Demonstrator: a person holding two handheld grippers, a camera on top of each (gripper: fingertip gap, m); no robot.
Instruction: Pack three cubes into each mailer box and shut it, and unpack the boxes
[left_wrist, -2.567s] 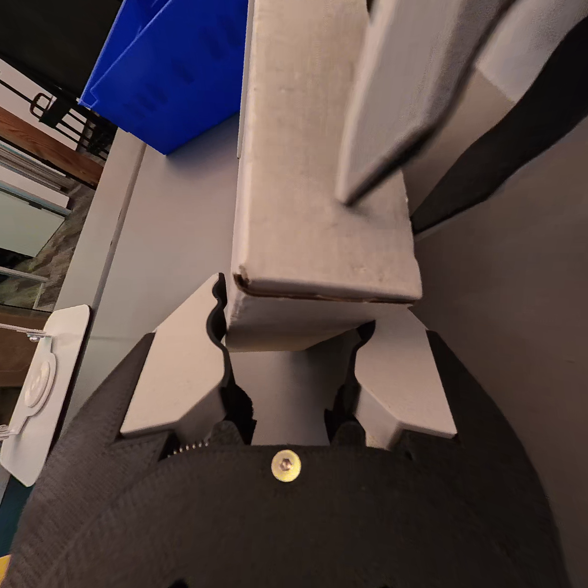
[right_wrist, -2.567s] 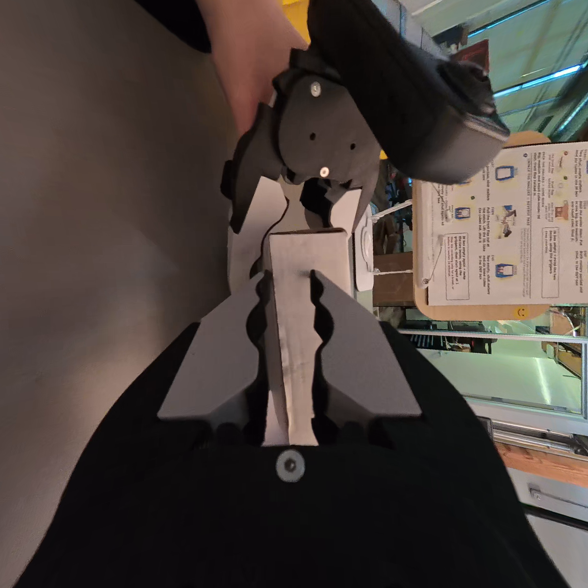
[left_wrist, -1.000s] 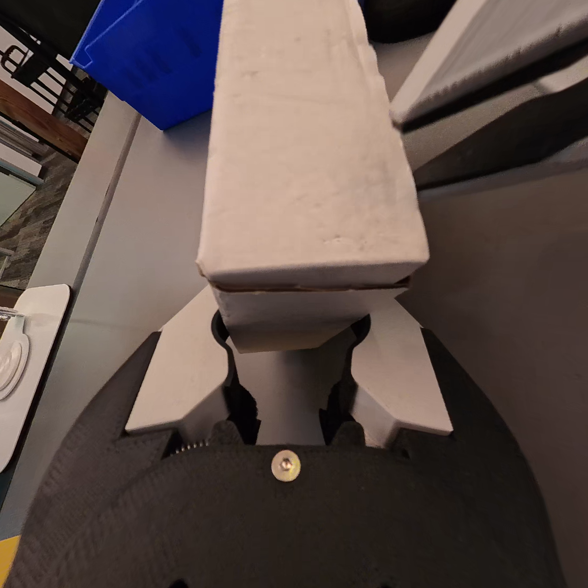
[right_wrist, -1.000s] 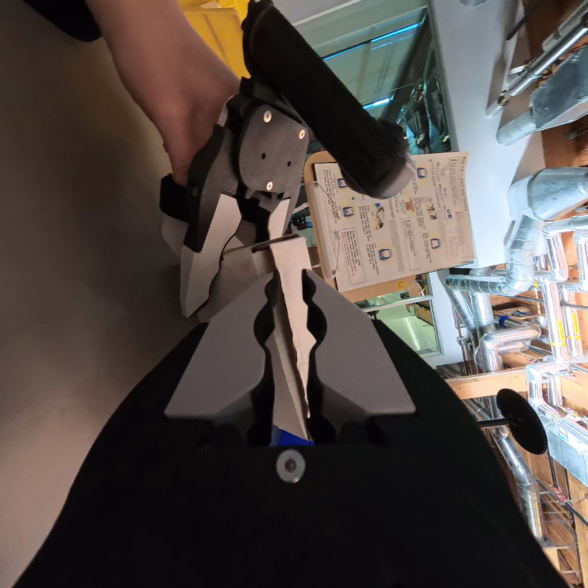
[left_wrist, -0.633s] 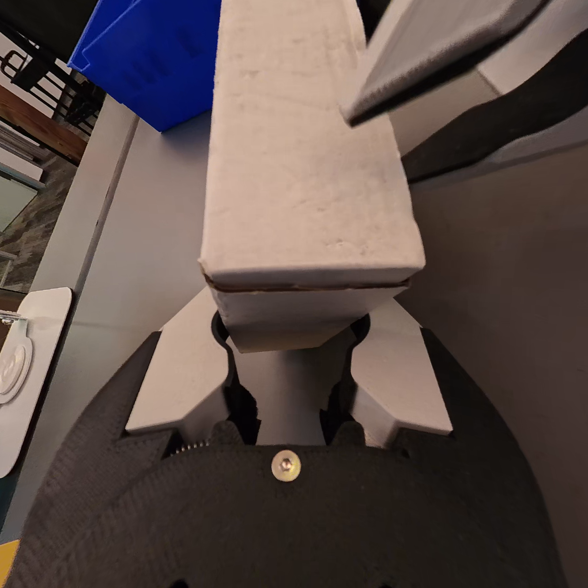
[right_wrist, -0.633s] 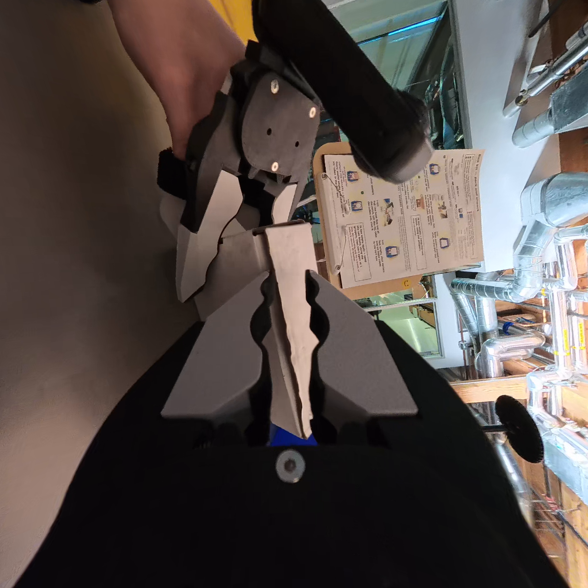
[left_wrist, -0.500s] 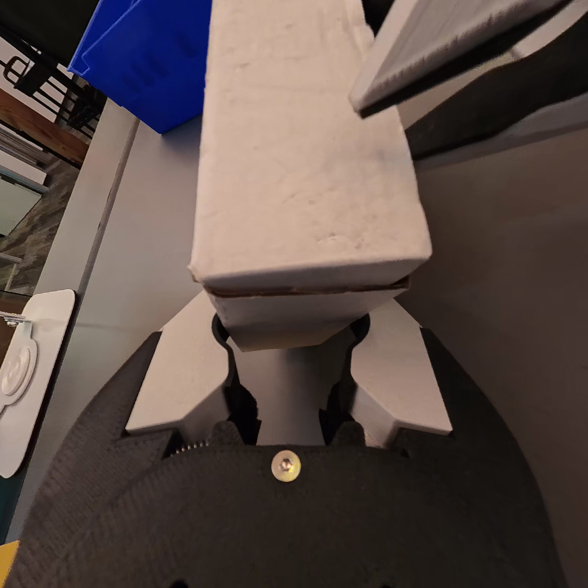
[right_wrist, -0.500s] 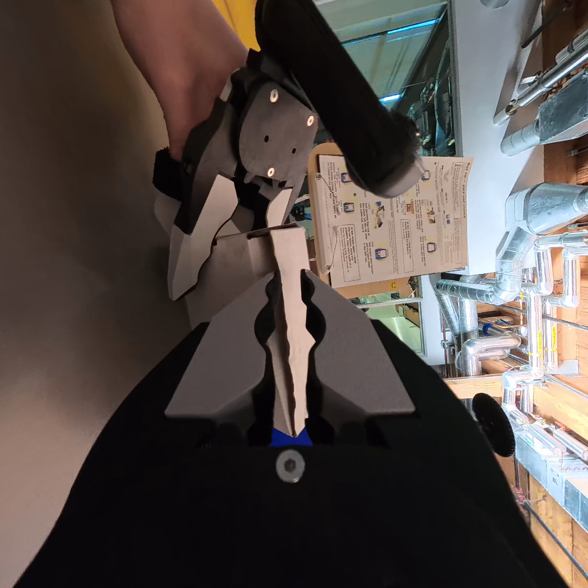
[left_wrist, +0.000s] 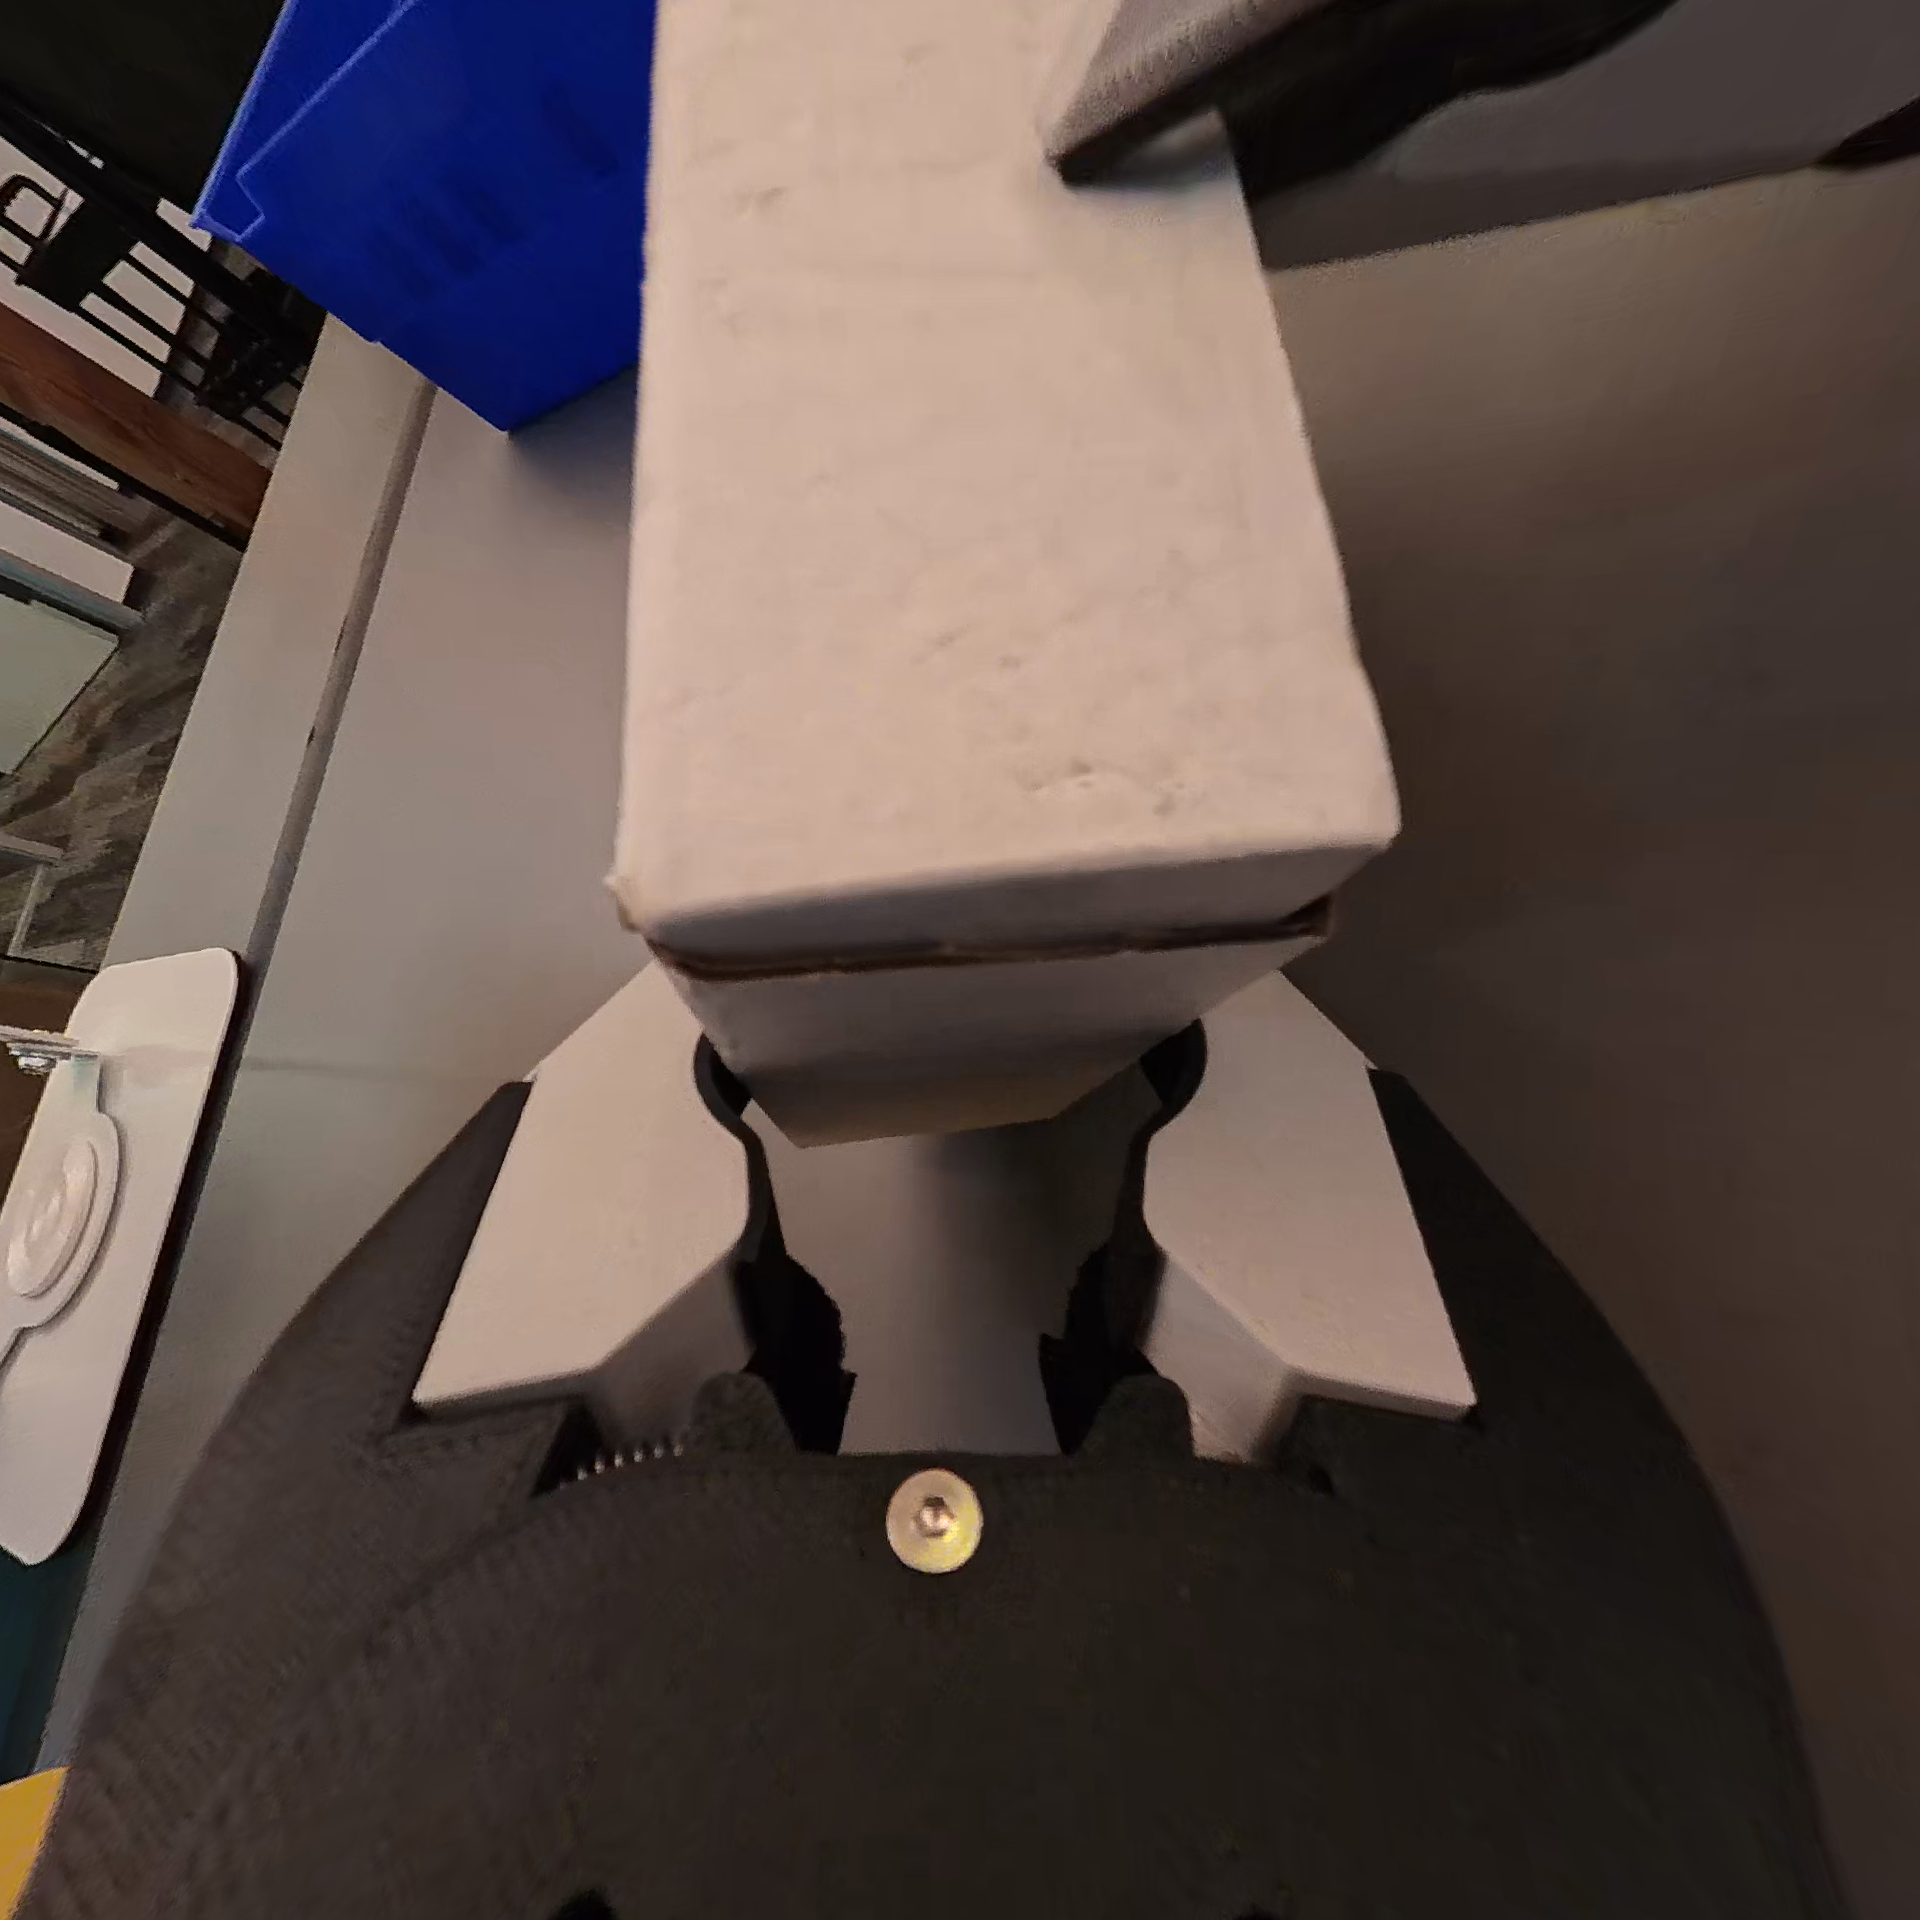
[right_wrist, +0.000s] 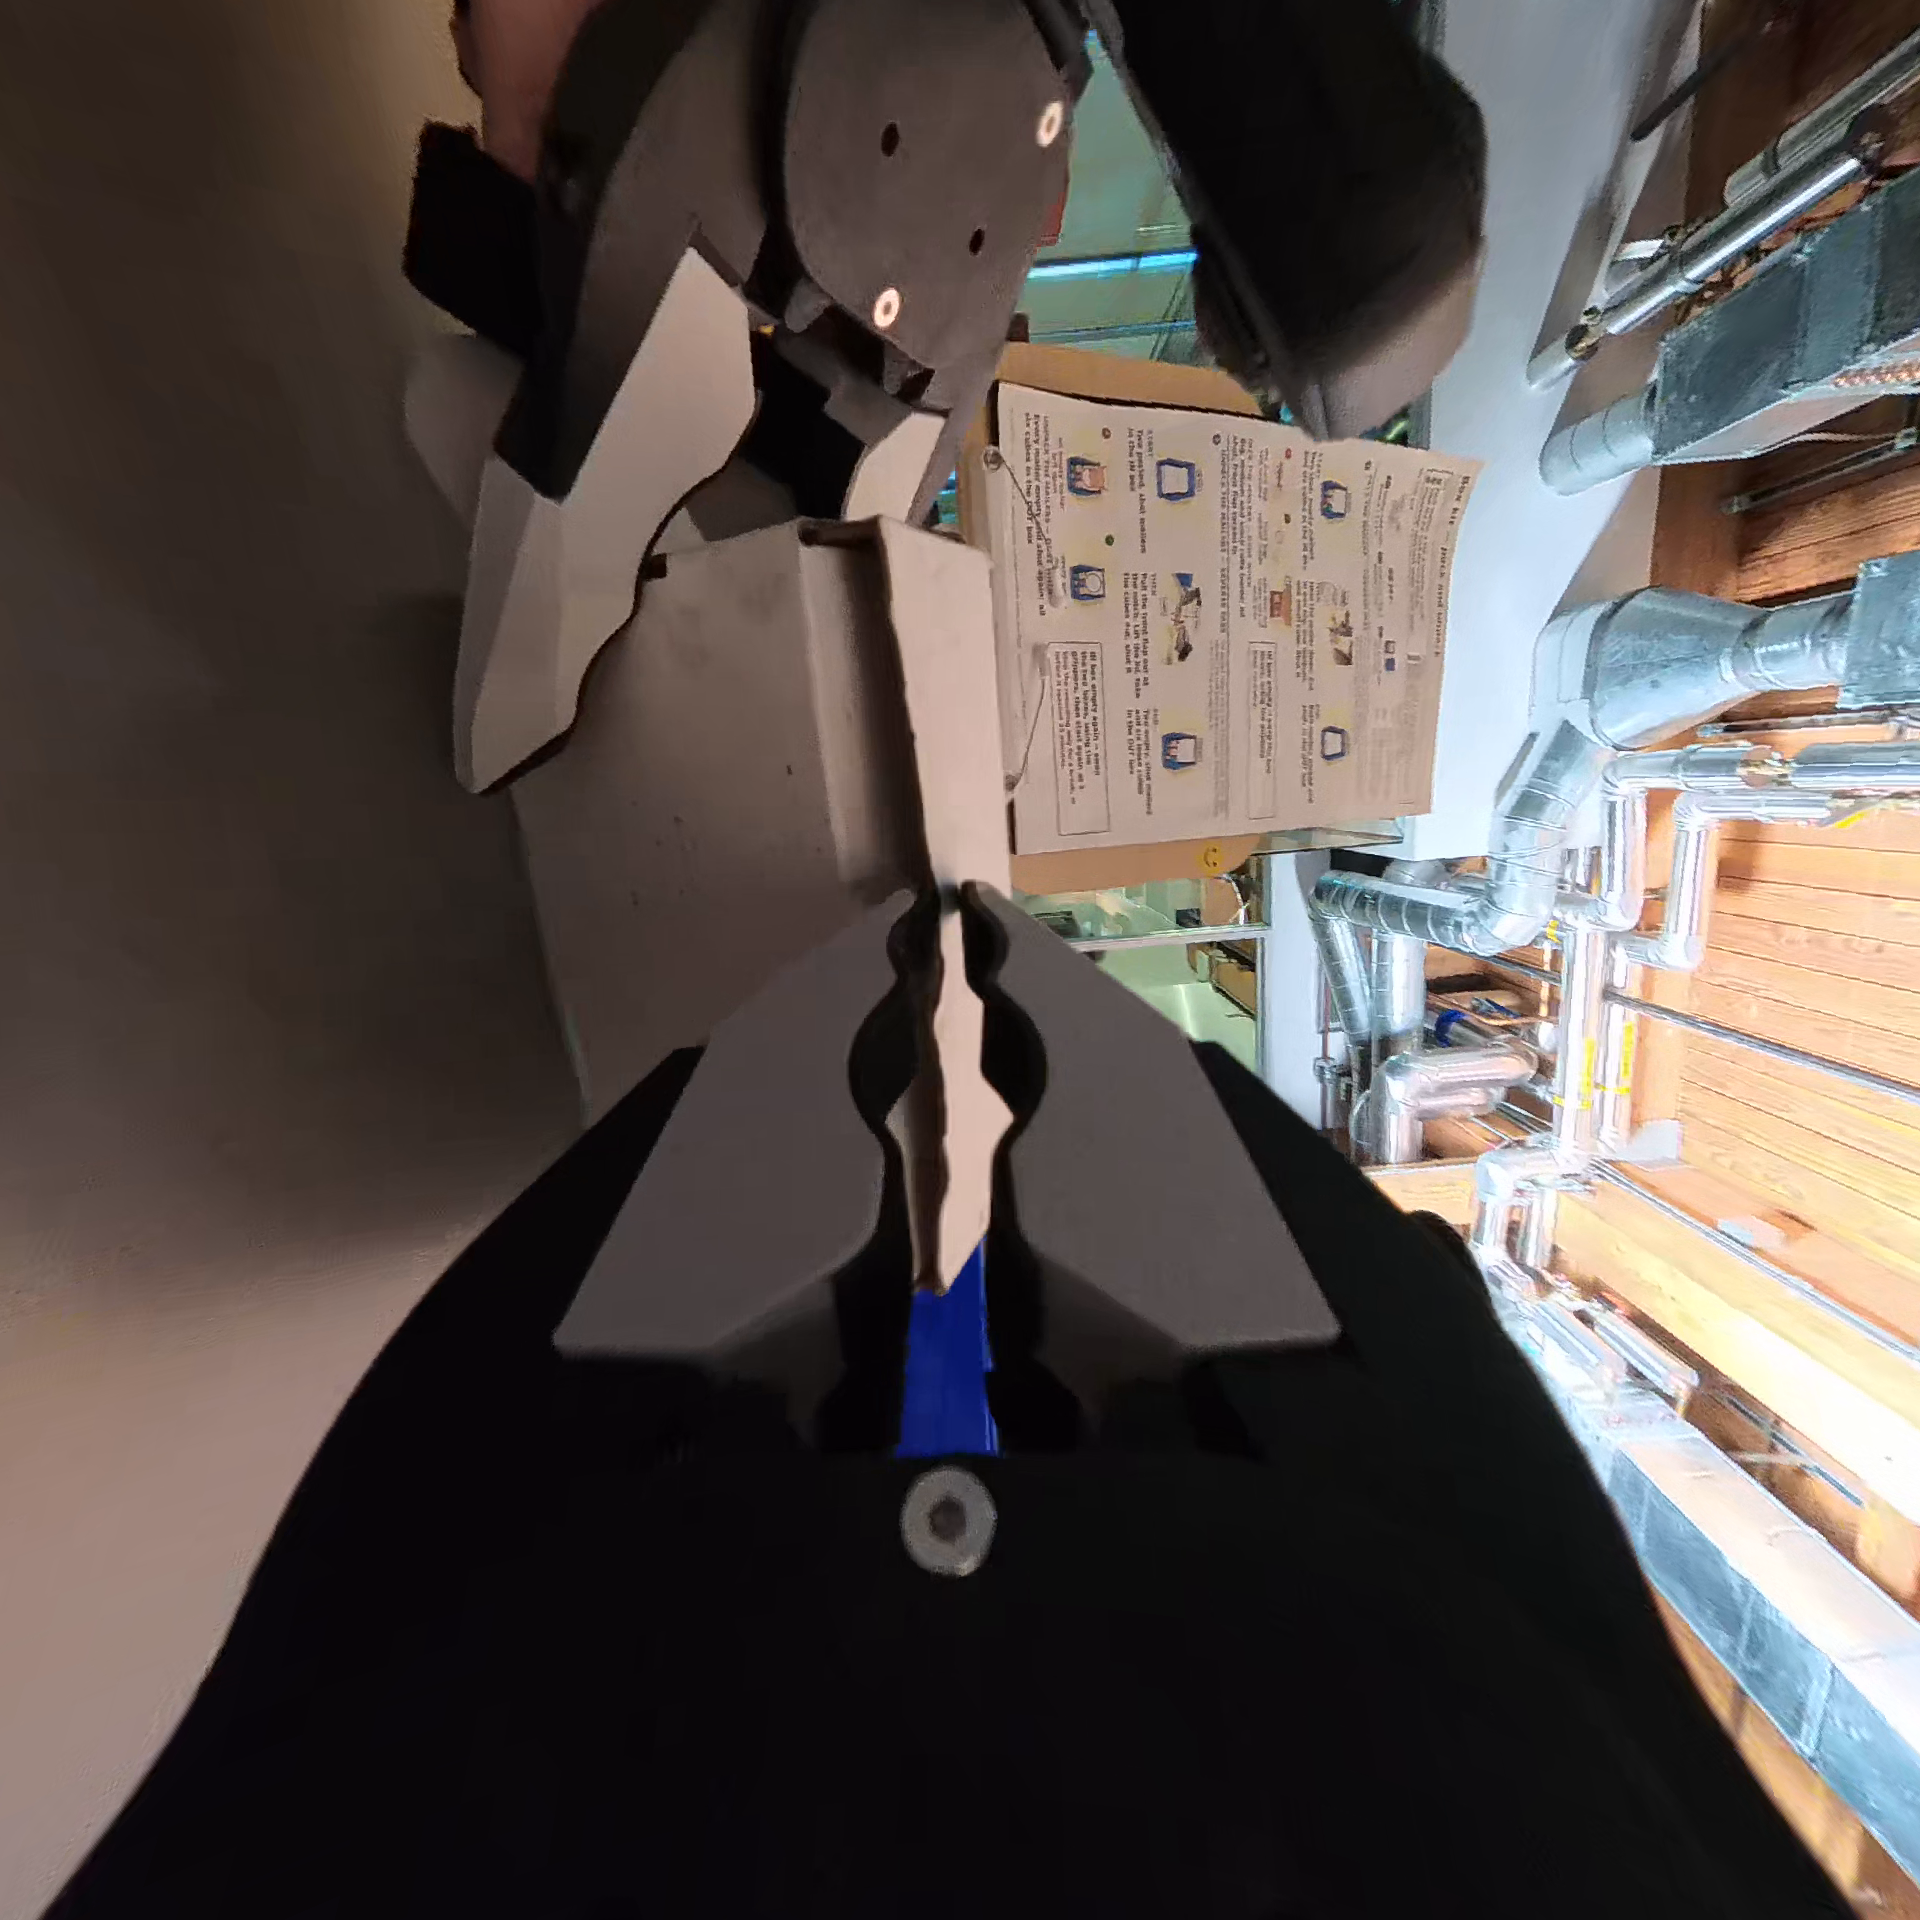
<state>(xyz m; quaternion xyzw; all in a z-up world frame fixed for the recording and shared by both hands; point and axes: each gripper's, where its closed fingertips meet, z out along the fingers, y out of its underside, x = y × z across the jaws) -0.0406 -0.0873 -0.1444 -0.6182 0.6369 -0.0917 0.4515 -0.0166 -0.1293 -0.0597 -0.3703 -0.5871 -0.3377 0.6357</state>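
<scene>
Mailer box (left_wrist: 966, 499) closer, claws (right_wrist: 948, 904) clamped

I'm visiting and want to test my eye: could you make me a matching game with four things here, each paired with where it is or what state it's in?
Things:
1. mailer box
2. left gripper
3. right gripper
4. blue bin

States or places:
A. pinching a thin cardboard flap
B. standing on the grey table, behind the box
C. shut and held at both ends
D. clamped on the box's near end

Pairs: 1-C, 2-D, 3-A, 4-B
</scene>
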